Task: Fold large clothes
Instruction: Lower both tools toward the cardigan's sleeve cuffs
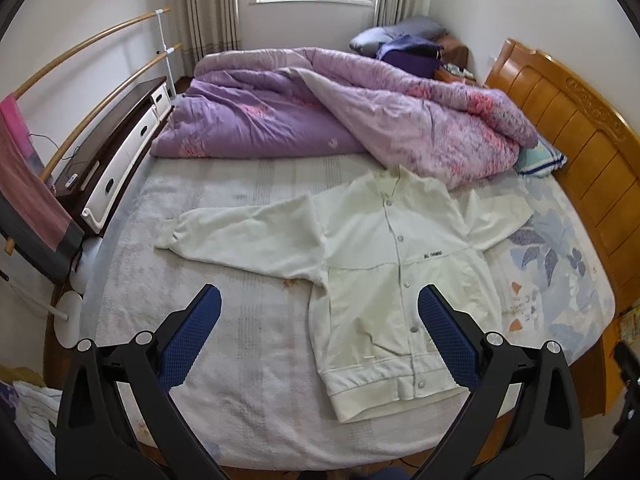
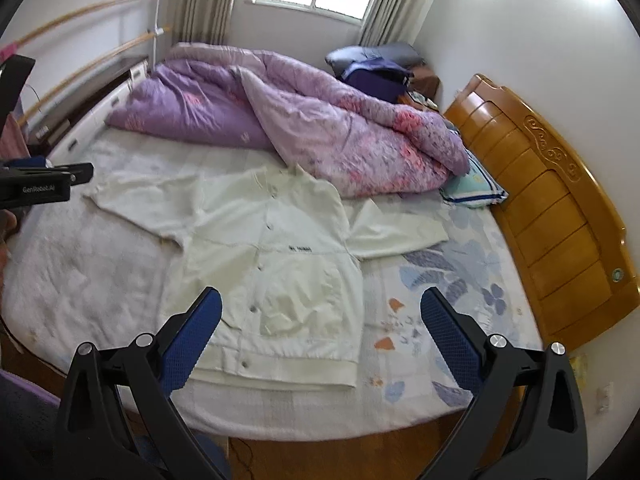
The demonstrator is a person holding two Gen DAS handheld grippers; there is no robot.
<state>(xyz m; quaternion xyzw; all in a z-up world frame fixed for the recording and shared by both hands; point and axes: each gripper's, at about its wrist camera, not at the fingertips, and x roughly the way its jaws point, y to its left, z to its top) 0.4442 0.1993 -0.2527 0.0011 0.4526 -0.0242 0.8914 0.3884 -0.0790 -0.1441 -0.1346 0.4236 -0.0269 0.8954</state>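
A white button-front jacket (image 1: 384, 264) lies flat and face up on the bed, both sleeves spread out sideways, hem toward me. It also shows in the right wrist view (image 2: 272, 256). My left gripper (image 1: 320, 312) is open and empty, held above the bed near the jacket's hem and left side. My right gripper (image 2: 320, 312) is open and empty, above the jacket's lower right part. The body of the left gripper shows at the left edge of the right wrist view (image 2: 36, 188).
A rumpled purple quilt (image 1: 320, 120) covers the far half of the bed. A wooden headboard (image 1: 580, 148) stands on the right, with a striped pillow (image 1: 540, 160) by it. A low cabinet (image 1: 116, 160) and a rail run along the left.
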